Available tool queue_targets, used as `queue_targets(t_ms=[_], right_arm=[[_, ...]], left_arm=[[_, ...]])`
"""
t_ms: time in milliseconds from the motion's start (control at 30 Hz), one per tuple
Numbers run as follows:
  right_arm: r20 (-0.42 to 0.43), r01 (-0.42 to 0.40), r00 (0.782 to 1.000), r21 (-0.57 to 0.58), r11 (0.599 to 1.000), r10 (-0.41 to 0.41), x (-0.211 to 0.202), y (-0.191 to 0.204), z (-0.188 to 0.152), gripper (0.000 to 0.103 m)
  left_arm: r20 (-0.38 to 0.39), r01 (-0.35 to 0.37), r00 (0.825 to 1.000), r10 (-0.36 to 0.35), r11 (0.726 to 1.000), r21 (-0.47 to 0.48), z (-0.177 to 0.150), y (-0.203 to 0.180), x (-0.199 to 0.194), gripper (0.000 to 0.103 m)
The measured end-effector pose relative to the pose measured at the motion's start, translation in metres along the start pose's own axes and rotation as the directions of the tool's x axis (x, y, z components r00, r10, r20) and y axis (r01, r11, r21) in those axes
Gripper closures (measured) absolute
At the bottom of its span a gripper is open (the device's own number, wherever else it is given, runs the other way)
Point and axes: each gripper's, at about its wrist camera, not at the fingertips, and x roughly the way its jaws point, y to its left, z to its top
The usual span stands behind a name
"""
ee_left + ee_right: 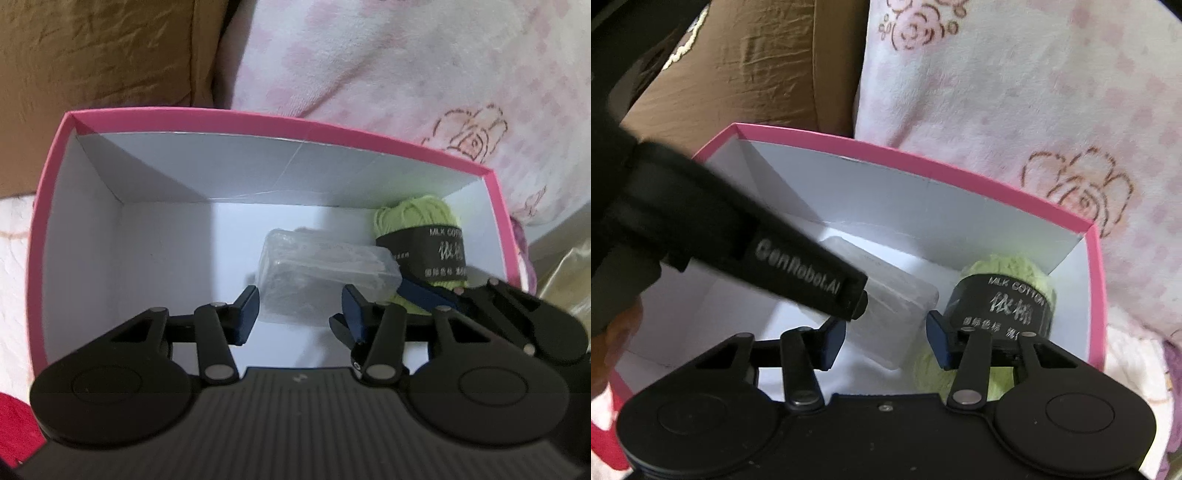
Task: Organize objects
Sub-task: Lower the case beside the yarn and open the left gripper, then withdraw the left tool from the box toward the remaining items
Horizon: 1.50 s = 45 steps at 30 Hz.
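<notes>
The largest thing is the pink floral blanket (pixel 388 66), which fills the background behind everything, with one brown cushion (pixel 103 55) beside it at the upper left. On this soft surface stands one pink box (pixel 258 123) with white inner walls, open at the top, and both grippers look down into it.

Inside the box I count two things. One ball of light green yarn (pixel 413 212) with a black paper band lies in the far right corner, touching or almost touching the right wall. One clear plastic case (pixel 325 273) lies just beside it on the left, near the middle of the floor. What is inside the case I cannot tell. The left half of the floor is bare.

The left gripper (pixel 301 312) hangs over the case with its jaws spread, one finger at each side of the case and gripping nothing. The right gripper (pixel 886 341) is also released, its fingers apart above the near edge of the case, with the yarn just at its right finger.

My judgement is that the task is partly done: two objects are already placed in the box. At the lower left corner a small piece of something red (pixel 14 424) shows outside the box; maybe this waits to be packed, but I cannot say how much is left
</notes>
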Motion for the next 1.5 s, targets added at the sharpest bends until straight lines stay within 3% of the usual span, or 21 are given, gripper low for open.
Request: queue_targets(t_ms=[67,100,200,400,667,800,867,933,1067,1267,1400,1500], right_arm=[[0.017,0.024,1.0,0.005,1.0,-0.024,-0.003,0.001,-0.003,0.054],[0.034,0.04,0.999,0.01,0.999,-0.04,-0.005,0.002,-0.003,0.054],[0.091,0.061,0.994,0.04,0.997,-0.064,-0.018,-0.001,-0.008,0.053],[0.124,-0.072,0.991,0.104,0.992,0.059,-0.042,-0.003,-0.025,0.053],[0.14,-0.1,0.987,0.107,0.989,0.084,-0.081,-0.006,-0.034,0.046],[0.162,-0.095,0.984,0.092,0.991,0.079,-0.12,0.001,-0.037,0.028],[0.155,-0.075,0.986,0.08,0.994,0.062,-0.138,0.007,-0.039,0.024],[0.146,-0.069,0.988,0.079,0.994,0.057,-0.155,0.011,-0.04,0.023],[0.16,-0.116,0.982,0.088,0.989,0.101,-0.179,0.014,-0.043,0.019],[0.18,-0.113,0.978,0.036,0.993,0.104,-0.217,0.024,-0.051,0.016],[0.152,-0.139,0.979,0.007,0.99,0.136,-0.234,0.031,-0.059,0.004],[0.109,-0.146,0.983,-0.022,0.989,0.148,-0.242,0.037,-0.066,0.003]], left_arm=[[0.02,-0.007,1.0,0.008,0.998,-0.066,0.003,0.003,-0.001,0.057],[0.039,-0.044,0.998,0.048,0.995,-0.088,0.003,0.003,-0.003,0.057],[0.078,-0.102,0.991,0.107,0.993,-0.06,0.002,0.004,-0.007,0.057],[0.059,-0.094,0.994,0.095,0.995,-0.031,-0.006,0.005,-0.006,0.061],[0.104,-0.103,0.99,0.093,0.99,0.093,-0.031,-0.022,-0.056,0.06],[0.101,-0.125,0.989,0.111,0.982,0.142,-0.047,-0.032,-0.09,0.048],[0.102,-0.159,0.984,0.143,0.973,0.165,-0.059,-0.036,-0.106,0.04],[0.114,-0.194,0.978,0.175,0.964,0.182,-0.071,-0.038,-0.121,0.038],[0.105,-0.191,0.979,0.173,0.962,0.196,-0.095,-0.036,-0.151,0.037],[0.13,-0.19,0.978,0.163,0.952,0.242,-0.123,-0.04,-0.191,0.027],[0.158,-0.195,0.975,0.156,0.942,0.274,-0.141,-0.043,-0.218,0.016],[0.179,-0.216,0.97,0.167,0.928,0.303,-0.155,-0.045,-0.233,0.01]])
